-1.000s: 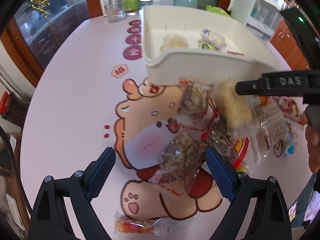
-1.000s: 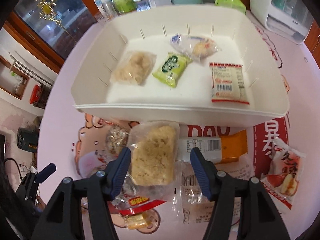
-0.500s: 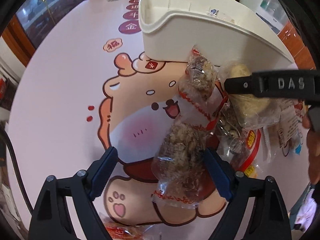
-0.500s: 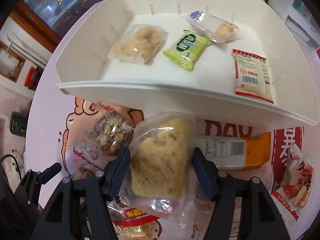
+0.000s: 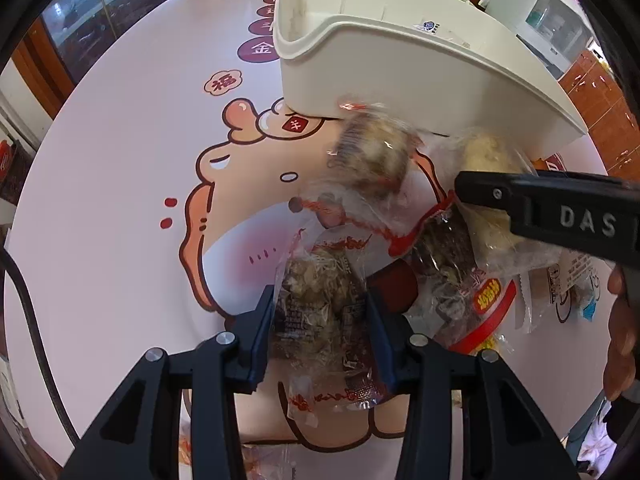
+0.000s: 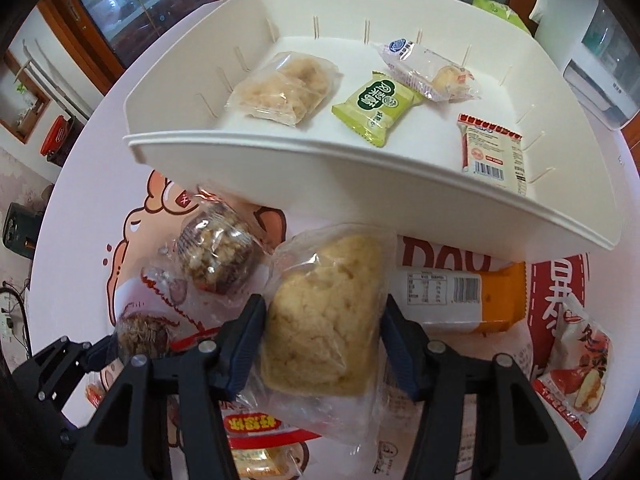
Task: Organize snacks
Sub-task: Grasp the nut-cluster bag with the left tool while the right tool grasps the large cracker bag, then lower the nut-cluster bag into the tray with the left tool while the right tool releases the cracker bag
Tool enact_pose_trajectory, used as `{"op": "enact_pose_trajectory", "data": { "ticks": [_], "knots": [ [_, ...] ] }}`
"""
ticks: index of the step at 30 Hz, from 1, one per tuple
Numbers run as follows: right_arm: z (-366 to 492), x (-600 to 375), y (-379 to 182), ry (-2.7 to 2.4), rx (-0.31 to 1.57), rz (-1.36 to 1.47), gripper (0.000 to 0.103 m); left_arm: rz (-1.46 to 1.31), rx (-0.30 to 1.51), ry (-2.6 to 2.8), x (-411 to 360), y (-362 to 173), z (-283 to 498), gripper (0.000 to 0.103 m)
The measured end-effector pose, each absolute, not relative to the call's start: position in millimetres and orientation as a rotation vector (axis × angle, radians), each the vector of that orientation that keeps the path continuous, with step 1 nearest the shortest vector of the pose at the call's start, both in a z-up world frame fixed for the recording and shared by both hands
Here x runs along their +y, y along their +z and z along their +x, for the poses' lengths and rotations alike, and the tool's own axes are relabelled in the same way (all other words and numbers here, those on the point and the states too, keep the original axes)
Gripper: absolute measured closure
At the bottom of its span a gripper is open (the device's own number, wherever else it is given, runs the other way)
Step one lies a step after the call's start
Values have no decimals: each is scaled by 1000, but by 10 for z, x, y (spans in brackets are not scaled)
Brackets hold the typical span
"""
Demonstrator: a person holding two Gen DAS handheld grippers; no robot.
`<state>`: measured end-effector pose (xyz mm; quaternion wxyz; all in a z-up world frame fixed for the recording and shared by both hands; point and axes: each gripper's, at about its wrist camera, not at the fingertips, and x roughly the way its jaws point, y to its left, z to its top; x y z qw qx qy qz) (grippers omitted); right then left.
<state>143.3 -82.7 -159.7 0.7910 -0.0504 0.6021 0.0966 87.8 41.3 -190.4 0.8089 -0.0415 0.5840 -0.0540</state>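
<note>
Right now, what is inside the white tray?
The white tray holds four packets: a pale crumbly cake, a green packet, a clear-wrapped pastry and a red-edged packet. The near wall hides part of the floor.

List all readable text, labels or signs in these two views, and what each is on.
"DAS" – side of the right gripper.
"福" – cloud sticker on the tablecloth.
"金" – purple round sticker on the tablecloth.
"DAY", top hidden by the bin – red print on the tablecloth.
Green packet, red-edged packet, orange-ended packet, red-and-yellow label: print too small or blurred to read.
</note>
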Motion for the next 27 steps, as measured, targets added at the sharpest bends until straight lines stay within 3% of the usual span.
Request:
{"op": "enact_pose_trajectory", "data": {
  "ticks": [9, 27],
  "knots": [
    [1197, -925, -1380, 231, 1248, -101, 46, -99, 1216, -113, 389, -1642, 846, 62],
    [1336, -1370, -332, 248, 1037, 70, 46, -1, 973, -136, 280, -359, 1351, 61]
  ]
}}
